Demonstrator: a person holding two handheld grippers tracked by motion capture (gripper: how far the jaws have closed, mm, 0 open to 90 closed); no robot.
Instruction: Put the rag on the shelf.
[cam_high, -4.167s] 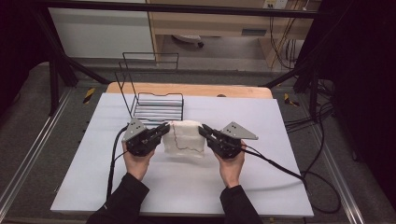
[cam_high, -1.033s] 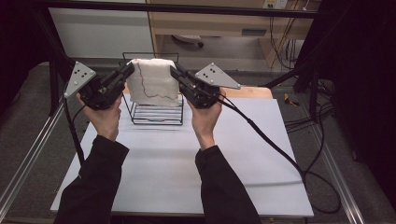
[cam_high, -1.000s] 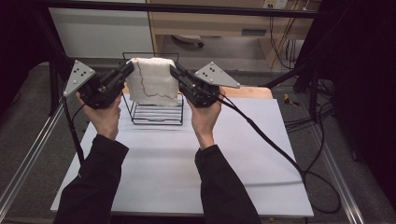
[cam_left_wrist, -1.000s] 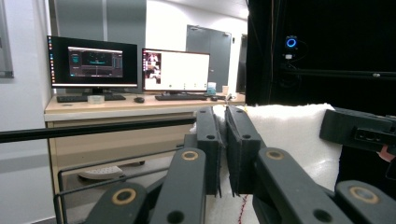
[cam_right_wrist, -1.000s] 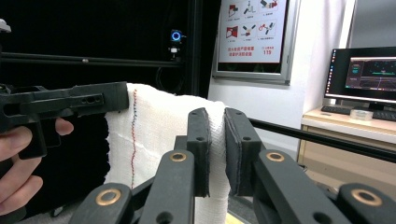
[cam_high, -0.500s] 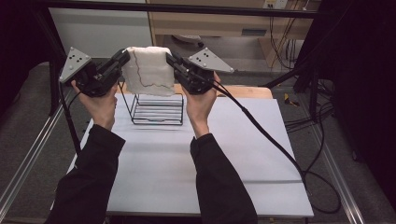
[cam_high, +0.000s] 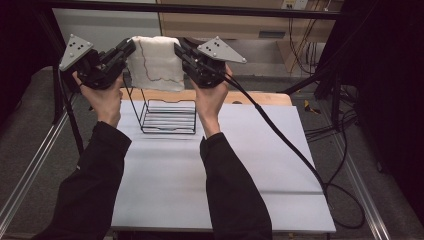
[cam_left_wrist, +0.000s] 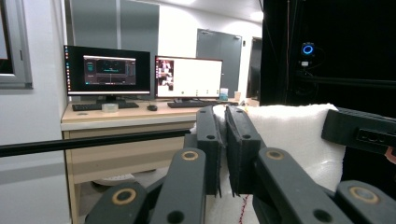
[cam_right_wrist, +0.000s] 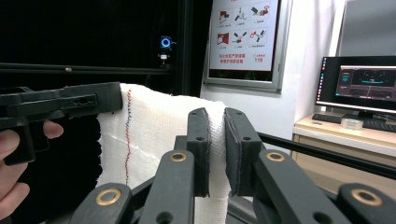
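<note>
A folded white cloth (cam_high: 157, 62) with a thin red and blue stitched line hangs in the air between both grippers, high above a black wire rack (cam_high: 167, 114). My left gripper (cam_high: 129, 48) is shut on the cloth's left top corner, and my right gripper (cam_high: 178, 49) is shut on its right top corner. In the left gripper view the cloth (cam_left_wrist: 292, 135) is pinched between the jaws of the left gripper (cam_left_wrist: 224, 122). The right gripper view has the cloth (cam_right_wrist: 154, 135) clamped in the right gripper (cam_right_wrist: 216, 125), with the other gripper's black jaw at the cloth's far corner.
The wire rack stands at the back of the white table (cam_high: 220, 185), in front of a wooden board (cam_high: 260, 97). A black cable (cam_high: 290, 145) trails from my right gripper across the table to the right. Black frame rails (cam_high: 30, 165) run along both sides.
Both grippers have lifted the cloth higher, well above the rack. Several seconds ago the cloth lay on the table between them.
</note>
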